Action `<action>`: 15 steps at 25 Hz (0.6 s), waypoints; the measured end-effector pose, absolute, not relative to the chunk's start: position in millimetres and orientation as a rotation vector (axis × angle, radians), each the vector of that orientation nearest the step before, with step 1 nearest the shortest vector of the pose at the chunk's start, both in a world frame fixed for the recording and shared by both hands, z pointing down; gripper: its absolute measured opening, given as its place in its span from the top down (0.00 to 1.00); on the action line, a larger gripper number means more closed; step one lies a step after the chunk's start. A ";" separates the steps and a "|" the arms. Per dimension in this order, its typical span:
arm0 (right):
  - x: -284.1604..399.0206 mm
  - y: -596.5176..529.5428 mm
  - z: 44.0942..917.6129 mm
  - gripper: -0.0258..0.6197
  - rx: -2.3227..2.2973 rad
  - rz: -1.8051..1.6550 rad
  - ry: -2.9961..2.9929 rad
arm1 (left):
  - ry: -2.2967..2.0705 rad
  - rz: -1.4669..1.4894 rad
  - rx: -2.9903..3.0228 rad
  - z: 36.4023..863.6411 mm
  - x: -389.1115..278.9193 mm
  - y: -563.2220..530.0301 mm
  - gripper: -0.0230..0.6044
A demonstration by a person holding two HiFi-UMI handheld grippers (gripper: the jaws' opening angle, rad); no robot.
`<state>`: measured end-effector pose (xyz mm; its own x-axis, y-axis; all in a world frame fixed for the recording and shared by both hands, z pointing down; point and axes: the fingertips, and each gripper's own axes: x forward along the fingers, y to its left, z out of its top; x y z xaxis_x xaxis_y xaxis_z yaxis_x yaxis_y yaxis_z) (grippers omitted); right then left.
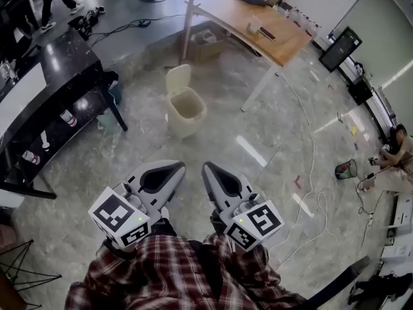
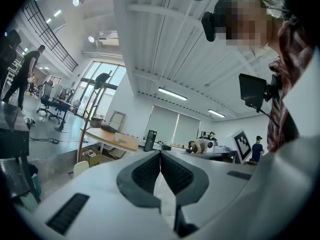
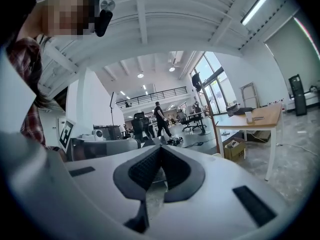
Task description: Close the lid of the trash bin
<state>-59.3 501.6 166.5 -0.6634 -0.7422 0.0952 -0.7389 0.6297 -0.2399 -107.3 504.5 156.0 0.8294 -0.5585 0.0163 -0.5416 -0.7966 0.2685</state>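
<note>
1 trash bin (image 1: 186, 113) upright, mouth up; 1 lid (image 1: 178, 79) stood vertical at far rim. My L gripper (image 1: 180, 165) & R gripper (image 1: 206, 167): jaw tips together, nothing held.

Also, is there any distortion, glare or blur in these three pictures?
Head view: wide-angle bending at the edges, white lamp streaks on the glossy floor right of the trash bin. Left gripper view: dark round fisheye border, the left gripper soft near the lens. Right gripper view: same border, bright windows.
</note>
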 end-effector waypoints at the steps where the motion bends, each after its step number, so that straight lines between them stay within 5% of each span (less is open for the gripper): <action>1: -63.3 491.0 166.3 0.94 -1.298 -0.403 2.814 | -0.832 -0.092 2.755 155.6 -112.7 494.2 0.95; 15: -56.8 405.8 189.0 0.94 -1.492 -0.509 2.712 | -0.716 -0.040 2.722 175.8 -124.1 397.5 0.94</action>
<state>-56.8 405.8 189.0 -0.5475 -0.8233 0.1499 -0.8216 0.4949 -0.2828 -124.1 397.5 175.8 0.8736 -0.4836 0.0546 -0.4744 -0.8212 0.3170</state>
